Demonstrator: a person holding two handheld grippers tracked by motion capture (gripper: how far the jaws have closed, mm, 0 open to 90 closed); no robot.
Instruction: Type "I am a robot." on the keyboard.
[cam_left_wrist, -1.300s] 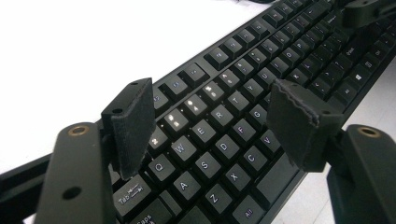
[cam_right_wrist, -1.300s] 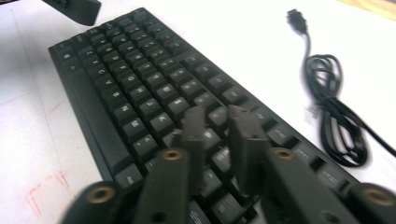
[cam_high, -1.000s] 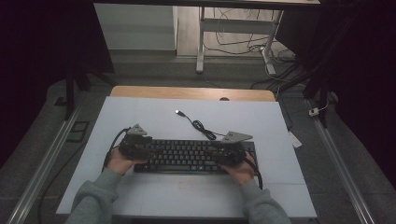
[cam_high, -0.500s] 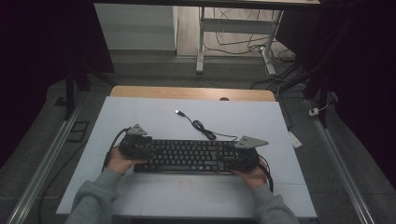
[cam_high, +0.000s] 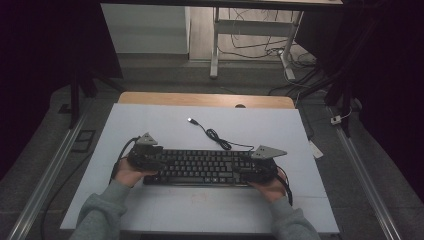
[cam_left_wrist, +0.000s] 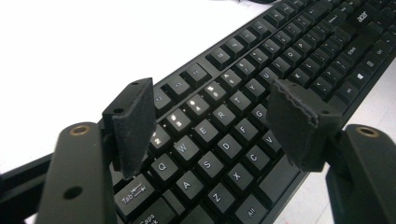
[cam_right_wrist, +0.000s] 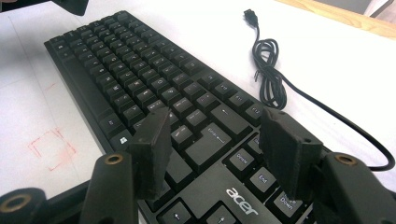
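Observation:
A black Acer keyboard lies flat on the white table, long side left to right. Its black USB cable coils behind it and ends in a plug. My left gripper hovers over the keyboard's left end. In the left gripper view its jaws stand open above the letter keys, pads clear of them. My right gripper is over the right end. Its jaws have just been opening and stand wide above the Enter and Delete keys, gripping nothing.
The white table top has a wooden strip along its far edge. A faint red square is drawn on the table in front of the keyboard. Metal rails run along the floor on both sides.
My right gripper has slid right along the keyboard toward its right end. The left gripper and the keyboard have stayed put.

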